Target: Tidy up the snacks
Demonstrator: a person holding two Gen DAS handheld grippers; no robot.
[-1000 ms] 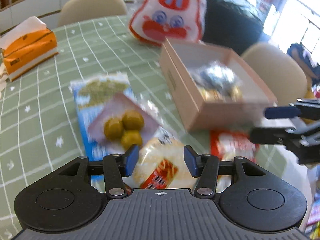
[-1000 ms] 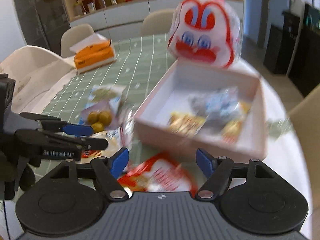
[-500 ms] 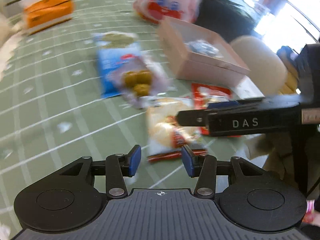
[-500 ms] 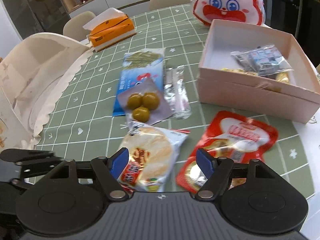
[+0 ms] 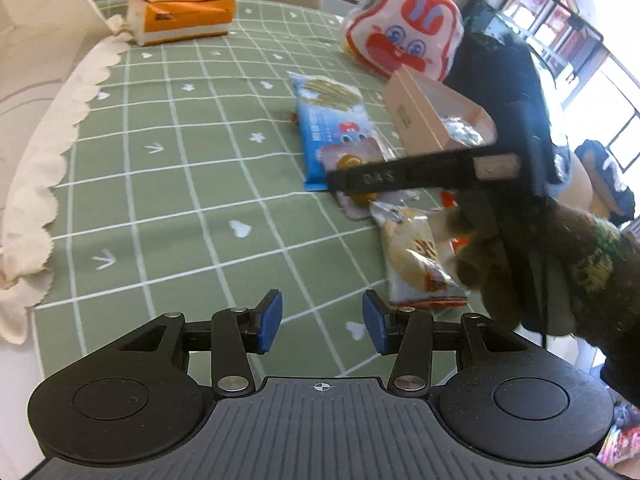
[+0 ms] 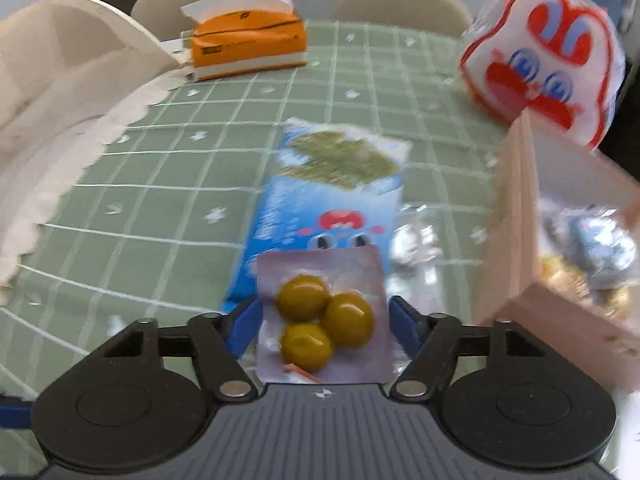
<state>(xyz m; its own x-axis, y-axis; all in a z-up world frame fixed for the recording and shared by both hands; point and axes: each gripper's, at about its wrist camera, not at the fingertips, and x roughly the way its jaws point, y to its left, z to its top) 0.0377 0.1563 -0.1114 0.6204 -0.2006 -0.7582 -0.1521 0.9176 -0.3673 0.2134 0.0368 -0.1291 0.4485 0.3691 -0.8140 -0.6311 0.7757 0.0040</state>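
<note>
A clear packet of three green olives [image 6: 324, 320] lies on a blue snack pack [image 6: 332, 200] on the green checked tablecloth. My right gripper [image 6: 325, 326] is low over it and its jaws are closing, with the packet between them and the blue pads at its two side edges. From the left wrist view, the right gripper's finger [image 5: 400, 176] crosses over that packet, held by a gloved hand [image 5: 540, 264]. My left gripper [image 5: 322, 322] hangs open over bare cloth, with nothing between its fingers. A rice cracker pack [image 5: 416, 256] lies to its right.
A pink open box [image 6: 508, 240] with wrapped snacks stands right of the olives, and a rabbit-faced bag [image 6: 540, 60] stands behind it. A silver wrapper [image 6: 412, 240] lies beside the blue pack. An orange tissue box [image 5: 184, 12] sits far back. White lace cloth [image 5: 40, 160] edges the left.
My right gripper has swung left and down from the red pack to the olive packet, and its jaws have narrowed. My left gripper has drawn away to the left, off the rice cracker pack.
</note>
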